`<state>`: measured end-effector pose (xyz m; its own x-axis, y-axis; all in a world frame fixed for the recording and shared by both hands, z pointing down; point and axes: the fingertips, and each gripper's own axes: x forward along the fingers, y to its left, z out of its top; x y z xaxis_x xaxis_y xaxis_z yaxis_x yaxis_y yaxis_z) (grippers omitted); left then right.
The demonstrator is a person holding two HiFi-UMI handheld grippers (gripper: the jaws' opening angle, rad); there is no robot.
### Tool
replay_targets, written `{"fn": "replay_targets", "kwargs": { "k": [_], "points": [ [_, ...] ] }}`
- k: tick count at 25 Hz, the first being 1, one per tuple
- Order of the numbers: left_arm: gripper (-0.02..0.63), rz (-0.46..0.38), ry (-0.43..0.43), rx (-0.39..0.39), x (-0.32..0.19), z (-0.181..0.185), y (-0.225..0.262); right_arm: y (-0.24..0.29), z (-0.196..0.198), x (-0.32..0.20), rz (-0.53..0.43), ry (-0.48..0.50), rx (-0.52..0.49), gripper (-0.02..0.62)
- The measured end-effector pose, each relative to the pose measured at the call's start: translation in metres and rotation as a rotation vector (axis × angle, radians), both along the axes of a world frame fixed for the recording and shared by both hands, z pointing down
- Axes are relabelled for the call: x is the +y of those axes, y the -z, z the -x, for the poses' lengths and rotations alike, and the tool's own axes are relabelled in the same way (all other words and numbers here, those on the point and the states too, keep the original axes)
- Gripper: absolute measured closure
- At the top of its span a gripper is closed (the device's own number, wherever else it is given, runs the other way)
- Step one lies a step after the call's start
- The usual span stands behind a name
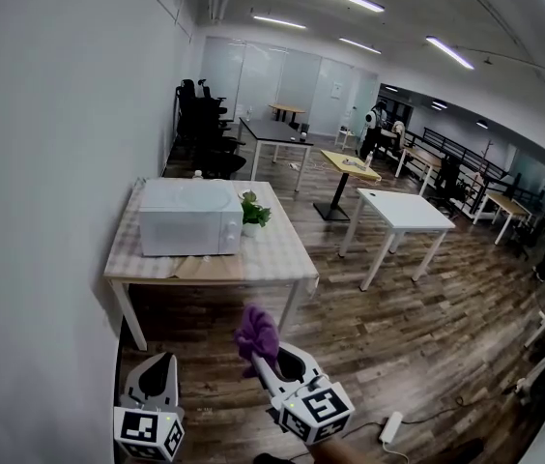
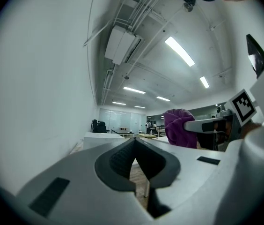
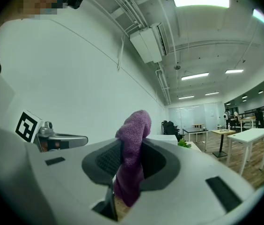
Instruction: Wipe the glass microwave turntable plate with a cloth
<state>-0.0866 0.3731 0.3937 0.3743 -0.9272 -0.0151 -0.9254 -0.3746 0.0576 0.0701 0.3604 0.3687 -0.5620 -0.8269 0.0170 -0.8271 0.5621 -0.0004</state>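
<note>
A purple cloth [image 1: 256, 333] [image 3: 132, 153] is pinched in my right gripper [image 1: 258, 351] [image 3: 128, 165], which is shut on it and held level at the bottom middle of the head view. My left gripper [image 1: 159, 367] [image 2: 134, 161] sits at the bottom left, shut with nothing between its jaws. In the left gripper view the purple cloth [image 2: 179, 128] shows to the right. A white microwave [image 1: 190, 217] [image 2: 103, 138] stands shut on a wooden table [image 1: 272, 259] by the left wall, well ahead of both grippers. The glass turntable plate is not visible.
A small potted plant [image 1: 253, 213] stands right of the microwave. A white table [image 1: 403, 211] and further desks, chairs and people fill the room beyond. A white power strip [image 1: 389, 426] with a cable lies on the wooden floor at lower right. The white wall [image 1: 50, 182] runs along the left.
</note>
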Motion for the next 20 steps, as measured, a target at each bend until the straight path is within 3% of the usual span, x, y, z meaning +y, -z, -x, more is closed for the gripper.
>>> {"fn": "replay_targets", "kwargs": {
  "k": [2, 7, 14, 20],
  "points": [
    [0.598, -0.012, 0.000, -0.017, -0.005, 0.003, -0.001, -0.001, 0.005, -0.008, -0.010, 0.004, -0.002, 0.497],
    [0.598, 0.013, 0.007, 0.034, -0.035, 0.008, -0.007, -0.007, 0.011, -0.040, -0.006, 0.030, -0.014, 0.497],
    [0.598, -0.017, 0.041, -0.046, -0.099, -0.004, -0.002, -0.009, 0.003, -0.112, 0.000, 0.065, -0.040, 0.497],
    [0.598, 0.014, 0.078, -0.022, -0.160, -0.019, 0.002, -0.005, -0.011, -0.180, 0.015, 0.106, -0.048, 0.497]
  ]
}}
